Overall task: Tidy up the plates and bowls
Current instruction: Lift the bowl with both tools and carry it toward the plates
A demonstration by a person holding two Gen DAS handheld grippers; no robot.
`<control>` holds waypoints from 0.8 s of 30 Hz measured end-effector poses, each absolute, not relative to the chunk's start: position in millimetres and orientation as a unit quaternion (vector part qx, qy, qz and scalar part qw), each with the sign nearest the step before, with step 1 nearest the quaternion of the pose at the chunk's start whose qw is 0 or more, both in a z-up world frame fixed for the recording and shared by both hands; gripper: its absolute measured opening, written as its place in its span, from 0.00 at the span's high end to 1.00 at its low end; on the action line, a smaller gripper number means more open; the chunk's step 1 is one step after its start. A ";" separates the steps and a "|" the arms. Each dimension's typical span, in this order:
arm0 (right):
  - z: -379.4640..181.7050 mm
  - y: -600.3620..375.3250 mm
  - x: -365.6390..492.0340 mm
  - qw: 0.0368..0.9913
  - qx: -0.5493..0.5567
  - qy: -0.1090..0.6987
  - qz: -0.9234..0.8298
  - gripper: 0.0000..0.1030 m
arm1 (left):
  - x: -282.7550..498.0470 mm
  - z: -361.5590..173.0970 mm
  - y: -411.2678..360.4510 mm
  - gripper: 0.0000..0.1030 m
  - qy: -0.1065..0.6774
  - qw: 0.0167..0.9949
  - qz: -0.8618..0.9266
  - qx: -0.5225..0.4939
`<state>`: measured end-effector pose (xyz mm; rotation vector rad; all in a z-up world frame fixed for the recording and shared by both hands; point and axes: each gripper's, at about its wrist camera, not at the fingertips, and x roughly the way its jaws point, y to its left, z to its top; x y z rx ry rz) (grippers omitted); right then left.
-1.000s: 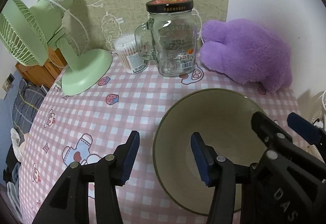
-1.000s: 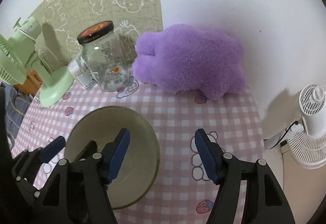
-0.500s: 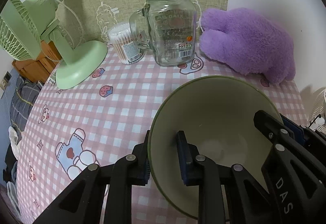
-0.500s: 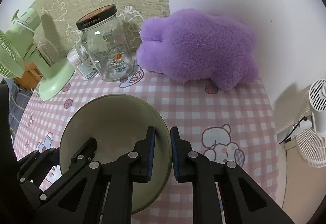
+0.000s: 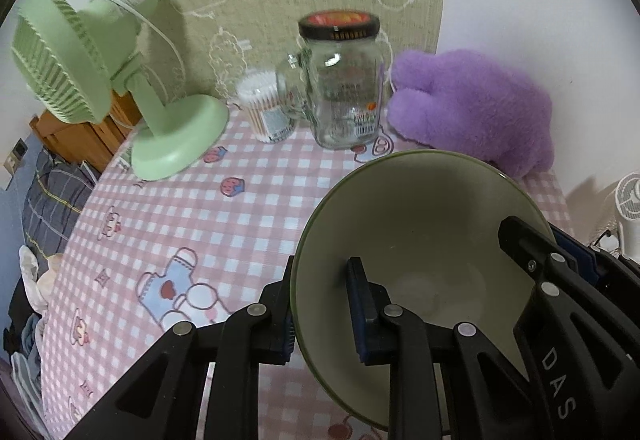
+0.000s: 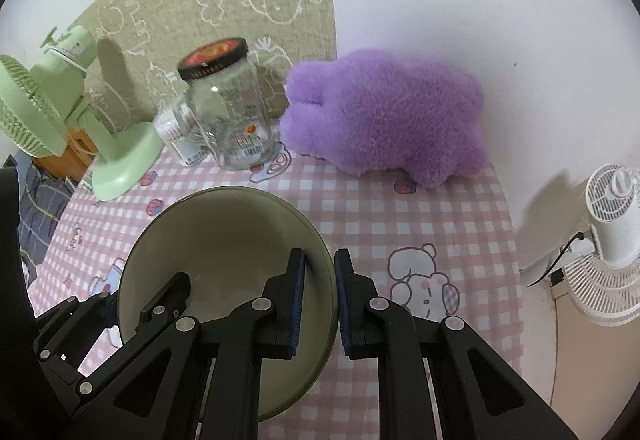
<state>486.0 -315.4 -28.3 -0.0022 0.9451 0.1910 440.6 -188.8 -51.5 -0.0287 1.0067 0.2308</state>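
While the green bowl (image 5: 420,232) is sitting over the pink checked surface (image 5: 168,224) near the glass jar (image 5: 344,88), the left tool (image 5: 320,304) and right tool (image 6: 320,300) are clamping its opposite rims.

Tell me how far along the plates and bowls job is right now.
Early. Done: both grippers have clamped the bowl; the left gripper pinches its left rim, the right gripper its right rim. In hand: that one bowl, over the checked tablecloth. Left: setting it in place; no plates or other bowls are in view.
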 end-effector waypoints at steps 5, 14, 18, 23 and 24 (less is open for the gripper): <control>-4.6 -311.1 465.4 0.892 -0.003 0.443 0.090 0.83 | 419.9 -27.9 -185.7 0.81 0.466 0.878 0.107 -0.016; 34.7 -296.2 418.9 0.901 -0.004 0.426 0.080 0.83 | 374.5 8.7 -169.5 0.81 0.444 0.891 0.094 -0.017; 49.9 -286.2 394.0 0.905 0.001 0.419 0.072 0.83 | 353.4 23.0 -156.0 0.81 0.436 0.895 0.089 -0.025; 66.5 -268.0 361.6 0.910 -0.001 0.411 0.057 0.83 | 323.8 39.3 -136.6 0.81 0.430 0.900 0.071 -0.019; 68.9 -264.6 355.7 0.911 -0.001 0.410 0.054 0.83 | 318.6 41.6 -133.2 0.81 0.428 0.901 0.068 -0.018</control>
